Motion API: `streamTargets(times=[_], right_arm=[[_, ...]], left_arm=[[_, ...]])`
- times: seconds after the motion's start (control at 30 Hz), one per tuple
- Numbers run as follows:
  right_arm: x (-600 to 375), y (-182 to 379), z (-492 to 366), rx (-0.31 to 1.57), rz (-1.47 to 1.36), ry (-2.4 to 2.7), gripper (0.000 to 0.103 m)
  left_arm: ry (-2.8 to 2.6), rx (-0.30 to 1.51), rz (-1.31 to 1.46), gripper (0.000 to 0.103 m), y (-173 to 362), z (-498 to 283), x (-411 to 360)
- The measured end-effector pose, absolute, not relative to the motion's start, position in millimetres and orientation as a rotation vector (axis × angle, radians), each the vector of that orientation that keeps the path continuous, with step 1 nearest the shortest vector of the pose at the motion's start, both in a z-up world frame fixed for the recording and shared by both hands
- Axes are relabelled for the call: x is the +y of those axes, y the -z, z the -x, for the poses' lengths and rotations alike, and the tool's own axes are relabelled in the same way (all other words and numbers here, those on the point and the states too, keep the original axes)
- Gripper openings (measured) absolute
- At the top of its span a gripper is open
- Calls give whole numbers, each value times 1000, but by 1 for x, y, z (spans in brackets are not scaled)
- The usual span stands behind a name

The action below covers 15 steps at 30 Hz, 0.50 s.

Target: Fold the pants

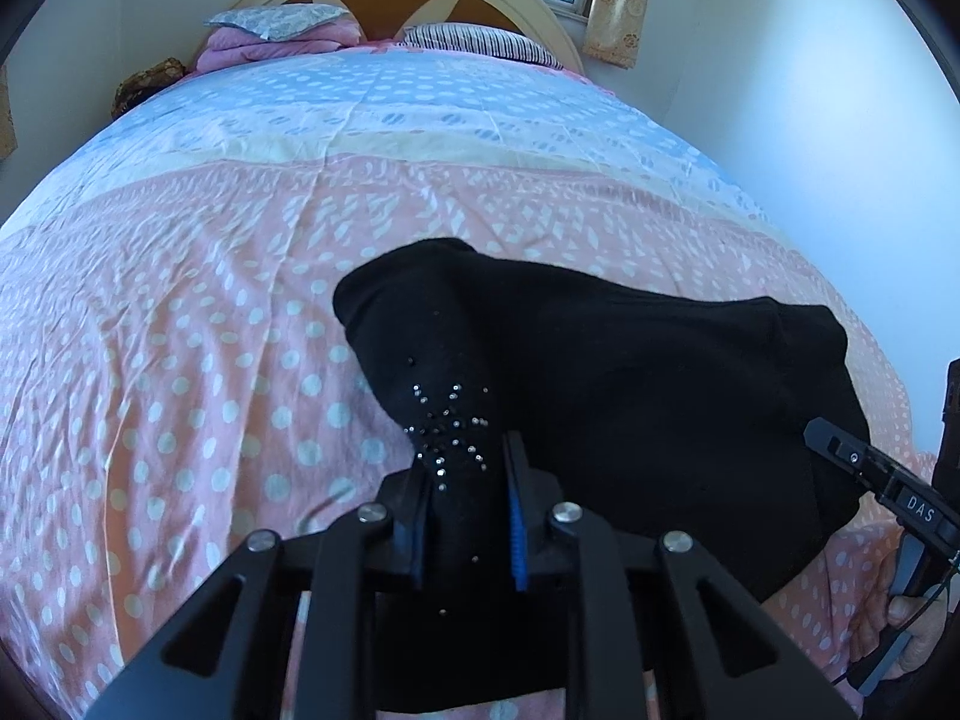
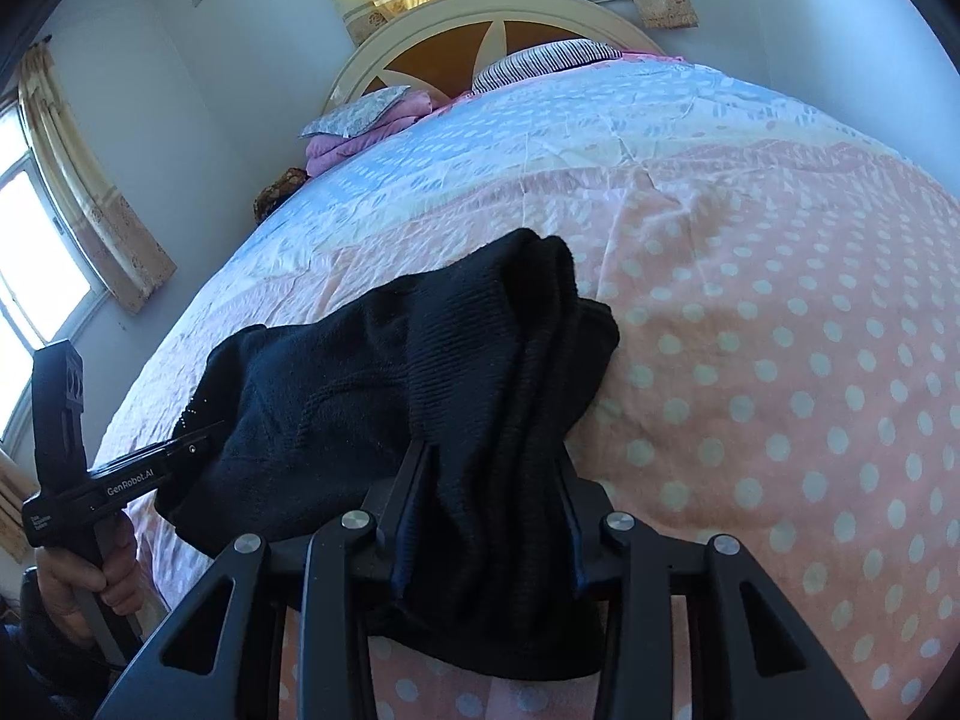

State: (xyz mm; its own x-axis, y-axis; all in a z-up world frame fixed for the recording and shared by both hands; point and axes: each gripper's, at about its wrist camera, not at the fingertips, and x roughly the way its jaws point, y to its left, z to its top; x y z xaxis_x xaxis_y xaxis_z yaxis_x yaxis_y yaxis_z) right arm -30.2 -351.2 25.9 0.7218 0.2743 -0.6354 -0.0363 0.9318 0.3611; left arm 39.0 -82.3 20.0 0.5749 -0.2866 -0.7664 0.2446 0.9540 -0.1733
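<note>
The black pants [image 1: 600, 396] lie bunched at lower centre on the bed [image 1: 180, 360]. One end is pinched by the left gripper [image 1: 468, 516], another by the right gripper [image 2: 492, 516]. Folding appears barely begun; spreading and folding remain.

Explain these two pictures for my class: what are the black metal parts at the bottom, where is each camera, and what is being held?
No robot here: a person holds a two-finger gripper in each hand, each with a camera looking along its fingers. One picture comes from the left gripper, the other from the right gripper. Black pants lie bunched on a dotted pink and blue bedspread. Both grippers are shut on the pants, the left at a part with small shiny studs. Pillows lie by the headboard.
</note>
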Motion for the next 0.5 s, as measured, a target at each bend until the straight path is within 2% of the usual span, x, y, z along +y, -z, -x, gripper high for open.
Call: streamTargets(times=[0.17, 0.5], right_arm=[[-336, -36, 38, 684, -247, -132, 34], [-317, -74, 40, 592, -311, -167, 31]], left_arm=[[304, 884, 22, 20, -24, -36, -84], [357, 828, 84, 19, -59, -50, -50]])
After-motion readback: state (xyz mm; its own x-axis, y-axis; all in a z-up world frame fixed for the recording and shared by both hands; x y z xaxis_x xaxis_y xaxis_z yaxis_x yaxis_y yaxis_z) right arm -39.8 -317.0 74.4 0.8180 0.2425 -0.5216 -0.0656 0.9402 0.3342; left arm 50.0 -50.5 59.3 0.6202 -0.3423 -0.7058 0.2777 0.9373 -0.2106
